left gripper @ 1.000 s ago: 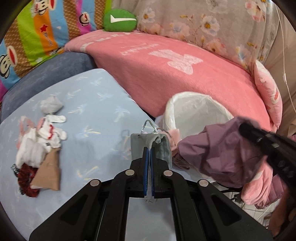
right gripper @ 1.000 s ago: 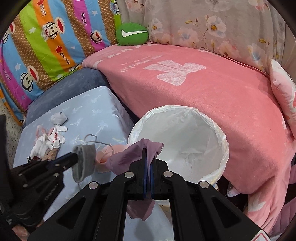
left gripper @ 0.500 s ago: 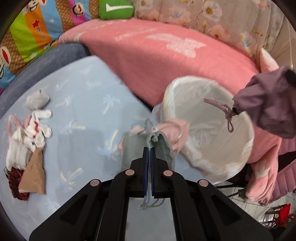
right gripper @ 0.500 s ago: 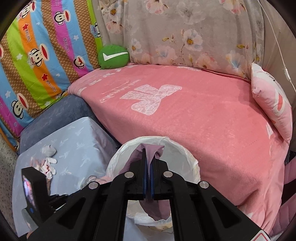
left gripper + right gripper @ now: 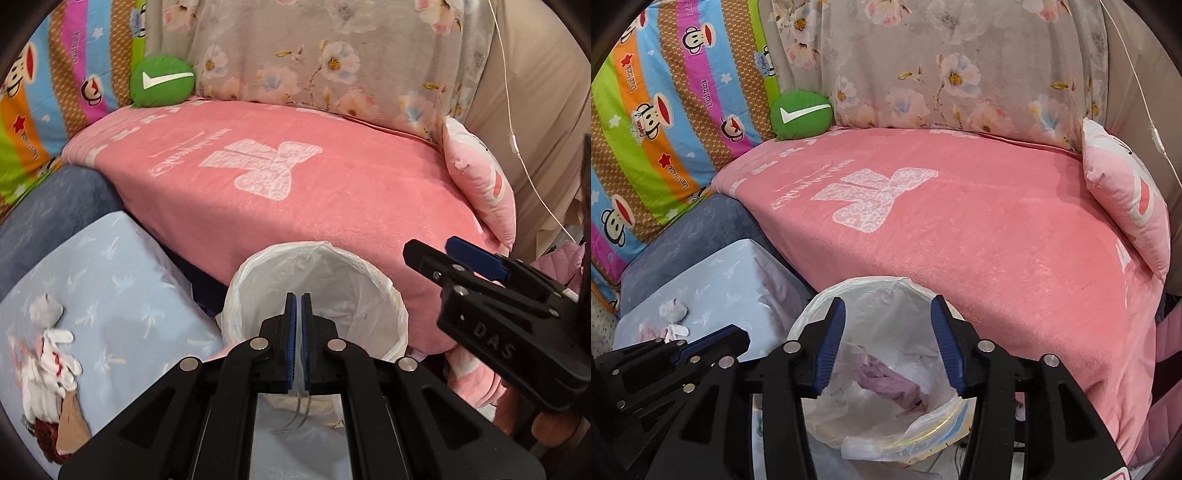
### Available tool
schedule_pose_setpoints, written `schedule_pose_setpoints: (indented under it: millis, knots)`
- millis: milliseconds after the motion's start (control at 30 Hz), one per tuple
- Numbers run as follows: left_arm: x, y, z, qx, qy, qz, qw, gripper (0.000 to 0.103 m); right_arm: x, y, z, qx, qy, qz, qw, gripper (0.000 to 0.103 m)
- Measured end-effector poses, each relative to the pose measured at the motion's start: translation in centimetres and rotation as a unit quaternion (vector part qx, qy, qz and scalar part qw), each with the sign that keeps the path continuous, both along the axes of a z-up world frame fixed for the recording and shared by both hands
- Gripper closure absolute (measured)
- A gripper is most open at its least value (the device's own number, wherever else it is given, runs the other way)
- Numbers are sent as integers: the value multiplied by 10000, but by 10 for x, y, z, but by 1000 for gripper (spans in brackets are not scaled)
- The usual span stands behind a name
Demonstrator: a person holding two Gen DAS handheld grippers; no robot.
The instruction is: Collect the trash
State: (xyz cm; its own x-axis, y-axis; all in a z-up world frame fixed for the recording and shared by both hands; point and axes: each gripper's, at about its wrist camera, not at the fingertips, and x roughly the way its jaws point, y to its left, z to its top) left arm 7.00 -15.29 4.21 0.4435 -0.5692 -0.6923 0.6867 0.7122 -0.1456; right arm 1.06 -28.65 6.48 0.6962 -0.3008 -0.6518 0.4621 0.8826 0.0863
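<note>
The right claw [image 5: 888, 345] hangs spread wide over the round bin lined with a white plastic bag [image 5: 975, 328] – nothing between its blue pads [image 5: 943, 343]. Down in the liner lies a crumpled mauve cloth [image 5: 886, 380]. The left claw [image 5: 295, 345] hovers at the bin's near rim [image 5: 236, 291], its pads drawn to a narrow slit; thin grey strings [image 5: 297, 413] dangle below them, though whether they are pinched I cannot tell.

To the left, on the pale blue patterned surface [image 5: 122, 288], more rubbish waits: a grey crumpled wad [image 5: 46, 310], white scraps with red marks [image 5: 48, 369], a brown paper piece [image 5: 72, 422] and something dark red [image 5: 46, 439] – all well apart from the bin. Behind stands a sofa under a pink blanket [image 5: 960, 229], with a green round cushion [image 5: 801, 114] at its back.
</note>
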Motion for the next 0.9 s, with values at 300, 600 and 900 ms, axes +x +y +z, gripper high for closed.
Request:
schedule_pose_setpoints:
  millis: [300,600,900]
  knots:
    - [4,1,-2,8,140,138,9998,72,-9,-12,5,44,-91,-134,9999,45]
    - [16,32,-2,3,92,619,9980,67,-8,-2,-13,215,64,14,9997,45]
    - [19,61,-10,141,36,1024,9946,58,10,41,-34,339,299,542,9975,45]
